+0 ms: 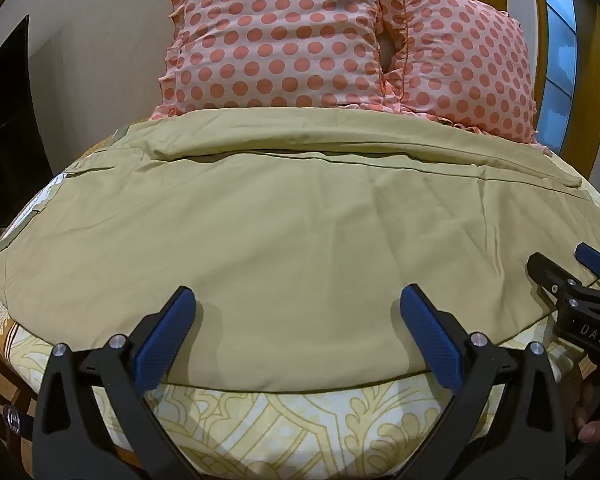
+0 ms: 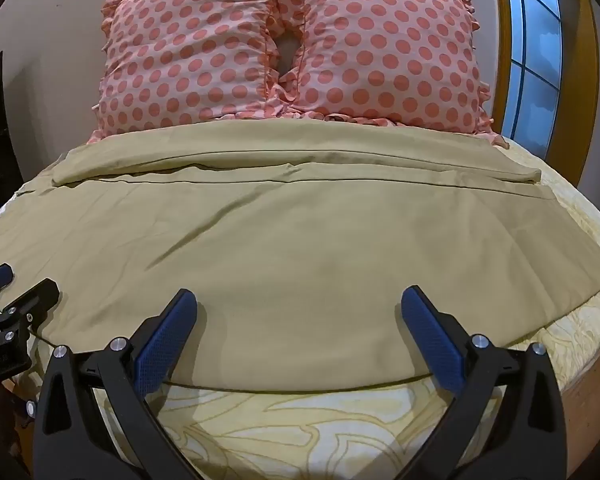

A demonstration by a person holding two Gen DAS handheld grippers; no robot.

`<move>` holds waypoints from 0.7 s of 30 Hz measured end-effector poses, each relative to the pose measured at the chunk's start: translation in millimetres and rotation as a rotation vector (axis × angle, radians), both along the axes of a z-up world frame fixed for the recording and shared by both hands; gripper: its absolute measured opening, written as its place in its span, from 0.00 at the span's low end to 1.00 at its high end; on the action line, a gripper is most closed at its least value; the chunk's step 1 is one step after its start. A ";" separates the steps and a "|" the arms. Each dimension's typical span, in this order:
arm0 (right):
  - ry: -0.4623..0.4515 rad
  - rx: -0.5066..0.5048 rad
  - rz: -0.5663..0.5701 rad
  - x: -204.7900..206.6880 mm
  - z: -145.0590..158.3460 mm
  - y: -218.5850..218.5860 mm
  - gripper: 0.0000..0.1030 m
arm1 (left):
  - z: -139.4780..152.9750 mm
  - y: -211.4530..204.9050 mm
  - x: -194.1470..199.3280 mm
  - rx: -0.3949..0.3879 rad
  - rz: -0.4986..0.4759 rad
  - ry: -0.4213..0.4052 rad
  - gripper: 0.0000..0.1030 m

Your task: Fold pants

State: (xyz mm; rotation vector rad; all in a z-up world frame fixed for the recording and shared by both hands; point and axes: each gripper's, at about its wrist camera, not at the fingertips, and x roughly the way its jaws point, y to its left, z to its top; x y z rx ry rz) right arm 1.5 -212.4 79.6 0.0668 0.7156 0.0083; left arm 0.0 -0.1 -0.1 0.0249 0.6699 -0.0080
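Khaki-olive pants (image 1: 284, 240) lie flat across the bed, one leg nearer me and the other beyond it with a fold line between; they also show in the right wrist view (image 2: 300, 248). My left gripper (image 1: 298, 304) is open and empty, its blue pads just above the pants' near edge. My right gripper (image 2: 299, 304) is open and empty over the near edge further right. The right gripper shows at the right edge of the left wrist view (image 1: 572, 272); the left gripper shows at the left edge of the right wrist view (image 2: 16, 284).
The bed has a yellow patterned sheet (image 1: 300, 424), also in the right wrist view (image 2: 300, 428). Two pink polka-dot pillows (image 1: 284, 36) (image 2: 388, 52) stand at the headboard behind the pants. A window (image 2: 532, 52) is on the right; a dark screen (image 1: 4, 128) on the left.
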 end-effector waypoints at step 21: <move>-0.003 0.000 0.000 -0.5 0.6 1.3 0.99 | 0.1 0.0 -0.4 0.000 0.000 -0.005 0.98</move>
